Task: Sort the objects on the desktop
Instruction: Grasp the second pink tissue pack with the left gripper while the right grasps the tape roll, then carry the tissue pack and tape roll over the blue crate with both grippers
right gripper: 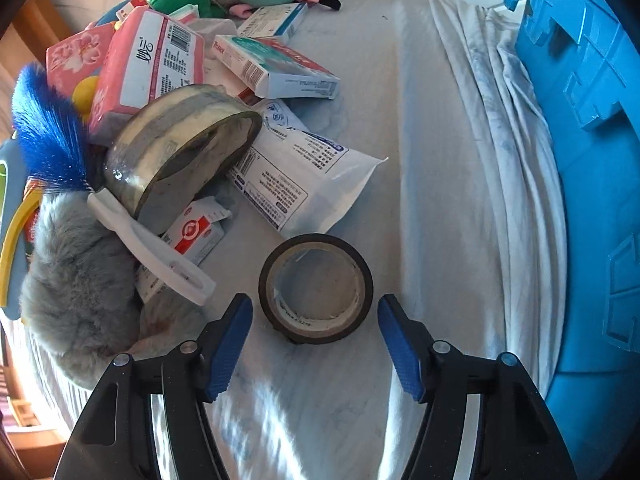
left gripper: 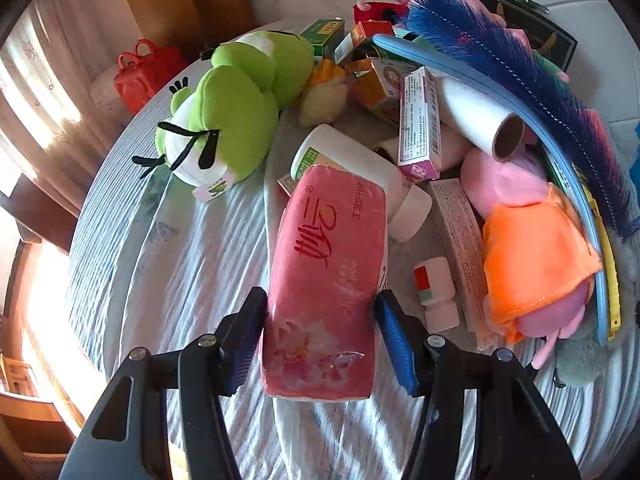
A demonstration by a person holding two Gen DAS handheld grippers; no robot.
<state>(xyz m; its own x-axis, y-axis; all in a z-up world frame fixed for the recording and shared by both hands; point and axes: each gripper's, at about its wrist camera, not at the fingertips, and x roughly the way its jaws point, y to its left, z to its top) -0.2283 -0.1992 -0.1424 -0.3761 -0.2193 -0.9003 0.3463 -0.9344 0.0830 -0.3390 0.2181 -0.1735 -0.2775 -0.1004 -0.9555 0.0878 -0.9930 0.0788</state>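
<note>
A pink tissue pack [left gripper: 328,248] lies lengthwise on the striped cloth, its near end between the blue pads of my left gripper [left gripper: 320,296]. Both pads press on its sides, so the gripper is shut on it. In the right wrist view a dark roll of tape [right gripper: 312,330] lies flat on the pale cloth. My right gripper [right gripper: 314,300] points down over it with a finger on each side. A gap shows between each pad and the roll, so this gripper is open.
Behind the pack is a heap: green frog plush [left gripper: 232,108], white bottle [left gripper: 352,160], small bottle [left gripper: 436,288], pink plush in orange [left gripper: 532,264], blue feather duster [left gripper: 500,60]. Near the tape lie a bigger tape roll [right gripper: 176,148], a white pouch [right gripper: 304,176] and grey fur [right gripper: 80,280]. A blue crate [right gripper: 592,200] stands right.
</note>
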